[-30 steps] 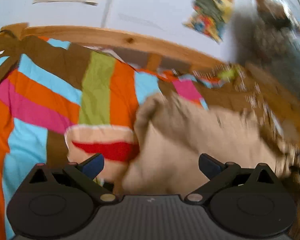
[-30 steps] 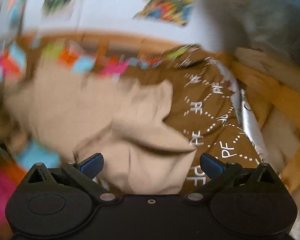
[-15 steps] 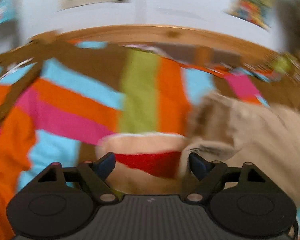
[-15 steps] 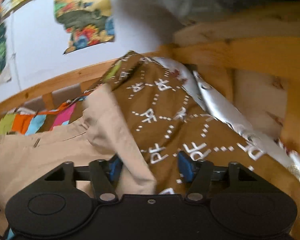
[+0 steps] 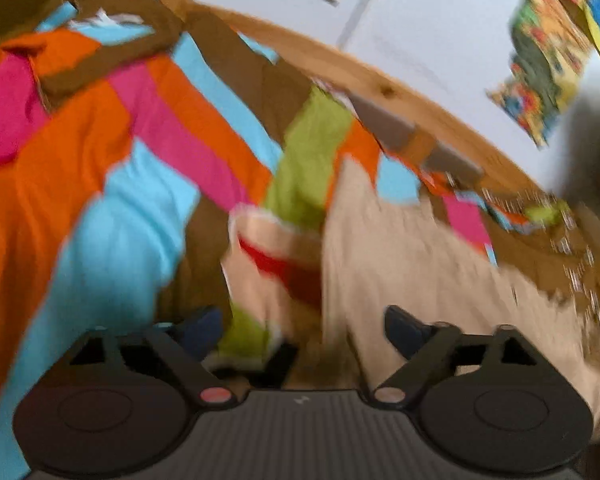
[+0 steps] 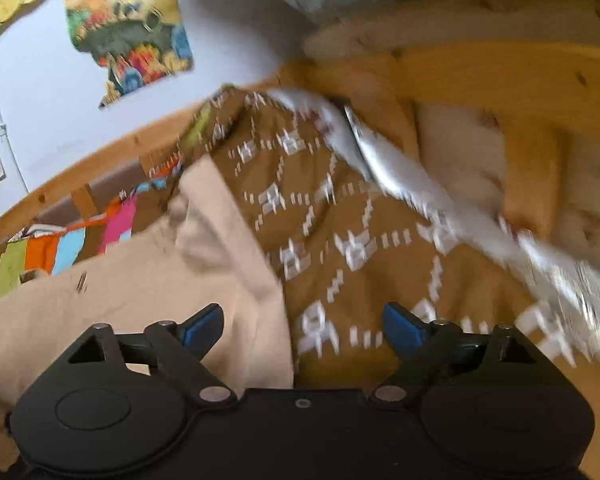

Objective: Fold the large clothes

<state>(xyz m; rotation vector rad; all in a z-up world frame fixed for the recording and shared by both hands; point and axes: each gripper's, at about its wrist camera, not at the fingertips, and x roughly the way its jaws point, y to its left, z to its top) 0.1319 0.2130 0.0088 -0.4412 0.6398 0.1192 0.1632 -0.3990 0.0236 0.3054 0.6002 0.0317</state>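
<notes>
- Left gripper (image 5: 302,326): jaws wide apart, holding nothing, with blue pads (image 5: 400,325) on the tips.
- Between those jaws: the near edge of a beige garment (image 5: 412,264) and a cream patch with a red stripe (image 5: 274,262), both lying flat. Too blurry to tell if touched.
- Under both: a bright striped bedcover (image 5: 112,168) in orange, pink, light blue, green and brown.
- Farther off: a wooden bed rail (image 5: 364,74), then a pale wall with a colourful poster (image 5: 540,68).
- Right gripper (image 6: 302,322): jaws wide apart too, gripping nothing.
- Between its jaws: the right edge of the same beige garment (image 6: 160,280), spread out to the left on the bed.
- Just beside that edge, on the right: a brown blanket with white marks (image 6: 340,240), touching the garment.
- Along the blanket's far side: a shiny silver strip (image 6: 412,178).
- Beyond: a wooden bed frame (image 6: 500,76) and another bright poster (image 6: 128,28) on the wall.
</notes>
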